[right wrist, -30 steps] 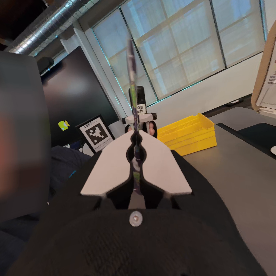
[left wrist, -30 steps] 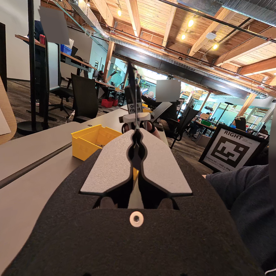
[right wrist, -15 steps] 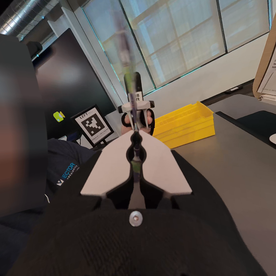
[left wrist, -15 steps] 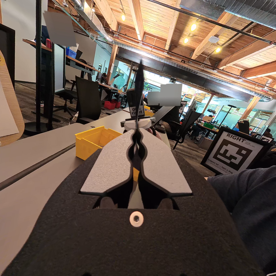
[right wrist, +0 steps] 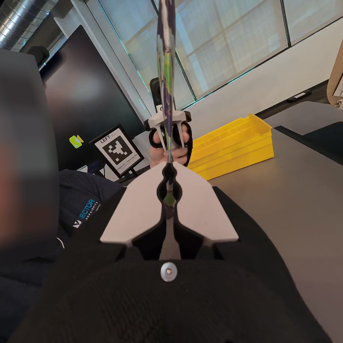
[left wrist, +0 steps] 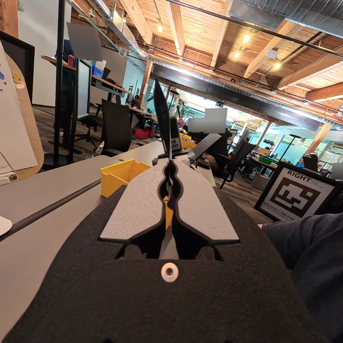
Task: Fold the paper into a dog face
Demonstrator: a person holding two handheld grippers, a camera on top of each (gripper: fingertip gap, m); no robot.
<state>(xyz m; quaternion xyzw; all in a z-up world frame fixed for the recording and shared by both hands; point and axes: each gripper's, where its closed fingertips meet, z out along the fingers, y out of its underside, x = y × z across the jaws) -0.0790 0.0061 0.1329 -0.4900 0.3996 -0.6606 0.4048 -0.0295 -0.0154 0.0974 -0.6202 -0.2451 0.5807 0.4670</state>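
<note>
Two grippers, left gripper (left wrist: 169, 163) and right gripper (right wrist: 169, 164), each clamped on one paper (right wrist: 165, 55): patterned in right wrist view, dark edge-on in left; yellow bin (right wrist: 232, 144) beyond.

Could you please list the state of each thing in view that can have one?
left gripper: shut on paper
right gripper: shut on paper
paper: held edge-on in the air between both grippers
yellow bin: resting on table, no contents visible
</note>
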